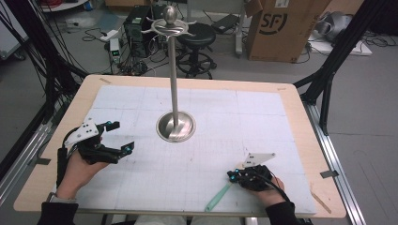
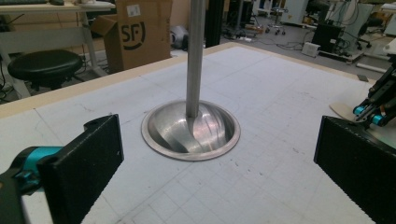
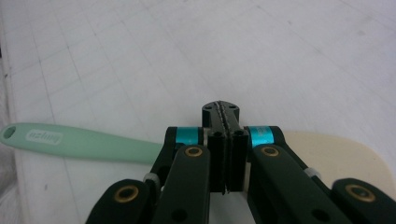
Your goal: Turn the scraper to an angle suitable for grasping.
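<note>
A spatula with a mint-green handle (image 1: 217,199) lies flat on the white mat near the front edge. In the right gripper view its handle (image 3: 79,142) runs left and its cream blade (image 3: 336,154) shows at the right. My right gripper (image 3: 221,112) is shut, pads pressed together with nothing between them, and hovers just over the spatula's neck (image 1: 233,177). My left gripper (image 1: 120,137) is open and empty at the mat's left side. It faces the steel stand (image 2: 191,133), whose round base (image 1: 175,126) sits mid-table and whose pole rises to curved hooks (image 1: 170,26).
The white gridded mat (image 1: 263,122) covers most of the wooden table (image 1: 305,140). Beyond the table stand a black stool (image 1: 199,37), a cardboard box (image 1: 277,28) and cables on the floor. Black frame legs (image 1: 328,75) flank the table.
</note>
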{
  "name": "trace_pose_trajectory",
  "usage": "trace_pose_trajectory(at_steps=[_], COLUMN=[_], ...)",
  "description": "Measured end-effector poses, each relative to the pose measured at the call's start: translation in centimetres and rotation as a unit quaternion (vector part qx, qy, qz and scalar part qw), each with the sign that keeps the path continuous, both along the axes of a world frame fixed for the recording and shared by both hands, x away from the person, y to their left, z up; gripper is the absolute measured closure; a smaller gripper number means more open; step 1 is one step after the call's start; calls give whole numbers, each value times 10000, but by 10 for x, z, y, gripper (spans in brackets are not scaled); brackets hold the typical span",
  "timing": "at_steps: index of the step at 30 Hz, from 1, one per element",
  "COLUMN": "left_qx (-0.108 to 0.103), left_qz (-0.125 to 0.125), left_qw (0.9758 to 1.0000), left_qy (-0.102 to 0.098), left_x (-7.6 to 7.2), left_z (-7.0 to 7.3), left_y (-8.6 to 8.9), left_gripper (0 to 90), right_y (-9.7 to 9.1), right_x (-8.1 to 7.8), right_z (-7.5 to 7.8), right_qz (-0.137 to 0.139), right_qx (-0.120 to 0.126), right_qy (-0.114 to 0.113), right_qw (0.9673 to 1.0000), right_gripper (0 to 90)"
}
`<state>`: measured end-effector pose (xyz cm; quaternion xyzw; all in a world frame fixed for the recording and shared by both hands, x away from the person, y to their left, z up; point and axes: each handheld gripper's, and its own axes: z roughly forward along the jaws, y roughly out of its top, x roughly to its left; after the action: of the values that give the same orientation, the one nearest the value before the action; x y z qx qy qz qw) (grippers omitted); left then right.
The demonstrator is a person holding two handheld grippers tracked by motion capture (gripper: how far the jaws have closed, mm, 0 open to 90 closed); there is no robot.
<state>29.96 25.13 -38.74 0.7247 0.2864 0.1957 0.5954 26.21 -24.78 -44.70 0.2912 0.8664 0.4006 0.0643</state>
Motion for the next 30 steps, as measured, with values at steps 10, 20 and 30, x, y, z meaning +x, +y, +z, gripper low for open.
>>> trace_pose_trajectory(at_steps=[10, 20, 30], left_qx=[74, -10, 141], left_qz=[5, -9, 11], left_qw=[10000, 10000, 9999], left_qy=[29, 13, 39], left_x=[3, 3, 3], left_z=[-3, 0, -2], left_y=[-5, -7, -9], left_gripper=[19, 19, 20], right_y=[-2, -6, 21], right_x=[-20, -56, -53], right_z=[8, 1, -2], right_qz=[88, 393, 901], right_qx=[20, 68, 50], right_qy=[-279, -216, -155], right_qw=[9996, 9990, 9958], right_gripper=[900, 900, 900])
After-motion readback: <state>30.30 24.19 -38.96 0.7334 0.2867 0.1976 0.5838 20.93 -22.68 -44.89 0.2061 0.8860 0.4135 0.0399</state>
